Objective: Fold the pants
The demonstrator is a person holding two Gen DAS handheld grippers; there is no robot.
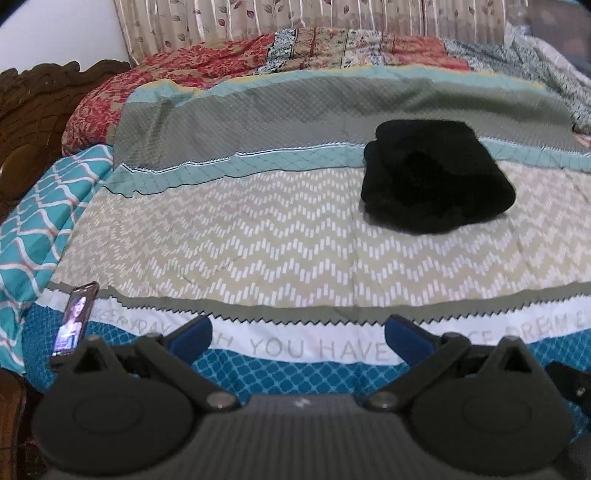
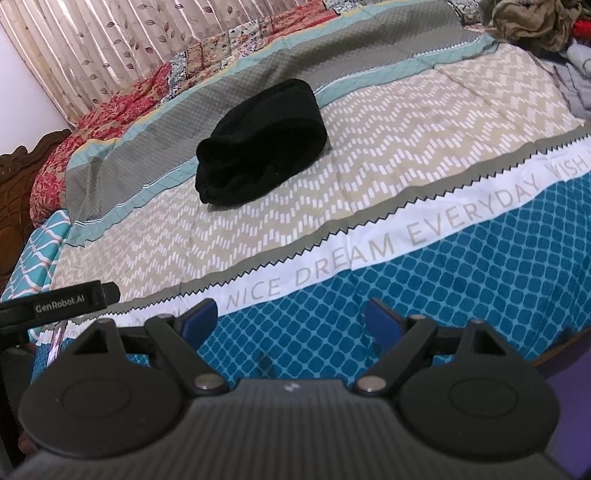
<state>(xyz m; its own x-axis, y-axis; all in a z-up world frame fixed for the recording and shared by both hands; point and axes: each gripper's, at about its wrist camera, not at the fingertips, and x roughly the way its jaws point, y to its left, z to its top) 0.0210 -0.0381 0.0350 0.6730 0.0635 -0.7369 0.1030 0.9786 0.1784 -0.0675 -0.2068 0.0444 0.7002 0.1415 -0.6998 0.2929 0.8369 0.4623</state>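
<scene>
Black pants (image 1: 436, 177) lie folded into a compact bundle on the patterned bedspread (image 1: 258, 236), right of centre in the left wrist view. In the right wrist view the same pants (image 2: 262, 162) sit up the bed, left of centre. My left gripper (image 1: 297, 338) hovers over the near edge of the bed, well short of the pants, open with nothing between its blue pads. My right gripper (image 2: 291, 319) is likewise open and empty above the blue checked band, apart from the pants. Part of the other gripper (image 2: 59, 301) shows at the left edge.
A phone (image 1: 75, 321) with a lit screen lies at the bed's near left corner. A carved wooden headboard (image 1: 33, 99) stands at the left, curtains (image 1: 258, 22) behind. A red floral quilt (image 1: 122, 92) and a heap of clothes (image 2: 535, 26) lie at the far side.
</scene>
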